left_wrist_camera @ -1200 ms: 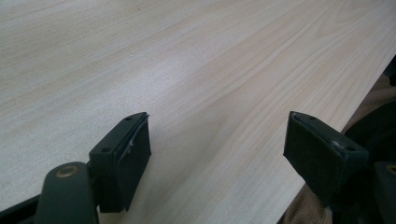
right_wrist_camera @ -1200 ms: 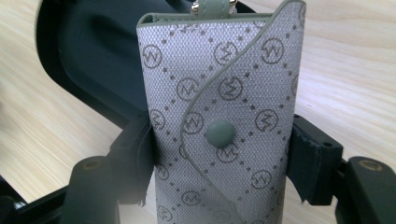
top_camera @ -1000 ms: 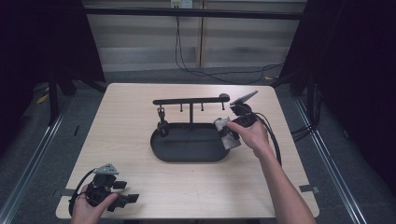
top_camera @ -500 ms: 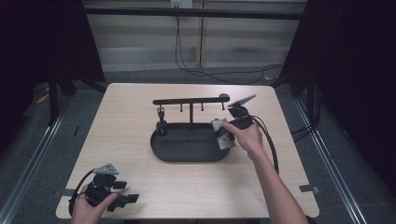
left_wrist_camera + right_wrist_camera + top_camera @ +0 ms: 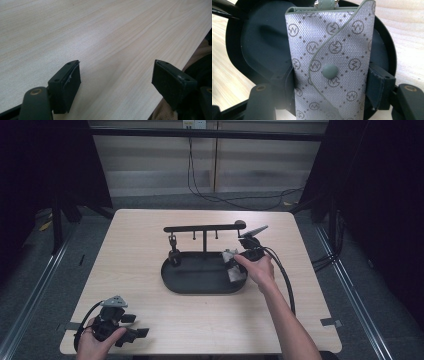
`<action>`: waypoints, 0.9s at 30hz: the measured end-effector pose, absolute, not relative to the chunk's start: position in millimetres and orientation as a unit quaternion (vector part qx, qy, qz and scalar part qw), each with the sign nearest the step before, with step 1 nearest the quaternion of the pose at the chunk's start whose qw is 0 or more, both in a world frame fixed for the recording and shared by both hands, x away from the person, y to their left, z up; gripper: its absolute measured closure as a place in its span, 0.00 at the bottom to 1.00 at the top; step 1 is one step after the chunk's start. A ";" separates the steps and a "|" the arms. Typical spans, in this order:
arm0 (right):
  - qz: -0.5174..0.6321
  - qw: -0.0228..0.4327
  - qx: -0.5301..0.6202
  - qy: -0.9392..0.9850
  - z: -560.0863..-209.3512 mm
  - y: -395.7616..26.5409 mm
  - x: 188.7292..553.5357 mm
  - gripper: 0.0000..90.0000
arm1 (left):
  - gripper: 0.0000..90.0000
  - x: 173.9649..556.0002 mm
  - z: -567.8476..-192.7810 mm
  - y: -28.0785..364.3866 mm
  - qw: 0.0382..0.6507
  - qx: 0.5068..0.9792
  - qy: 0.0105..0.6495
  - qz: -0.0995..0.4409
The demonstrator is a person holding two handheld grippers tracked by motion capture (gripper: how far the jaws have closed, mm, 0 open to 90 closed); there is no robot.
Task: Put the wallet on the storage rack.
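Your table [image 5: 150, 245] is a pale, wood-grain rectangular top with rounded corners. Near its middle you have a black oval tray [image 5: 200, 281] lying flat, with a black rack of a thin bar on a post [image 5: 204, 227] rising at its far edge. Your left gripper [image 5: 117, 327] rests at the near left corner.
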State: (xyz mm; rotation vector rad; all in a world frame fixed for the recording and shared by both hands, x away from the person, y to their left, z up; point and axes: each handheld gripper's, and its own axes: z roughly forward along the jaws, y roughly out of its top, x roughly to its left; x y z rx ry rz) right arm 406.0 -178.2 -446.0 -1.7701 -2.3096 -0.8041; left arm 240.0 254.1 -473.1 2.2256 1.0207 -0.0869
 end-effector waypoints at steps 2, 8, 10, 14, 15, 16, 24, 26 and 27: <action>-0.264 0.063 -0.586 -0.763 -447.8 -176.8 406.2 0.37 | 0.26 240.0 -473.0 254.2 0.340 0.854 0.392 -0.033; -0.255 0.066 -0.588 -0.765 -454.7 -174.0 407.6 0.36 | 0.26 239.9 -473.0 254.3 0.340 0.854 0.392 -0.034; -0.257 0.068 -0.587 -0.765 -456.8 -173.5 408.1 0.36 | 0.26 240.1 -472.8 254.5 0.339 0.855 0.392 -0.034; -0.257 0.073 -0.588 -0.763 -462.5 -173.4 407.9 0.36 | 0.26 240.1 -473.4 254.2 0.338 0.855 0.391 -0.033; -0.257 0.073 -0.587 -0.764 -464.0 -173.7 407.8 0.36 | 0.26 239.9 -473.6 254.0 0.339 0.855 0.392 -0.032; -0.259 0.073 -0.586 -0.764 -464.9 -173.7 407.8 0.36 | 0.26 239.9 -473.6 254.0 0.339 0.855 0.391 -0.033; -0.255 0.070 -0.587 -0.765 -467.1 -173.5 408.6 0.34 | 0.26 240.0 -473.6 254.1 0.339 0.855 0.391 -0.033; -0.255 0.068 -0.582 -0.769 -467.4 -172.5 408.4 0.33 | 0.26 240.0 -473.3 254.2 0.338 0.856 0.391 -0.034; -0.255 0.067 -0.581 -0.770 -467.2 -171.8 408.3 0.33 | 0.26 240.0 -473.2 254.2 0.338 0.856 0.390 -0.034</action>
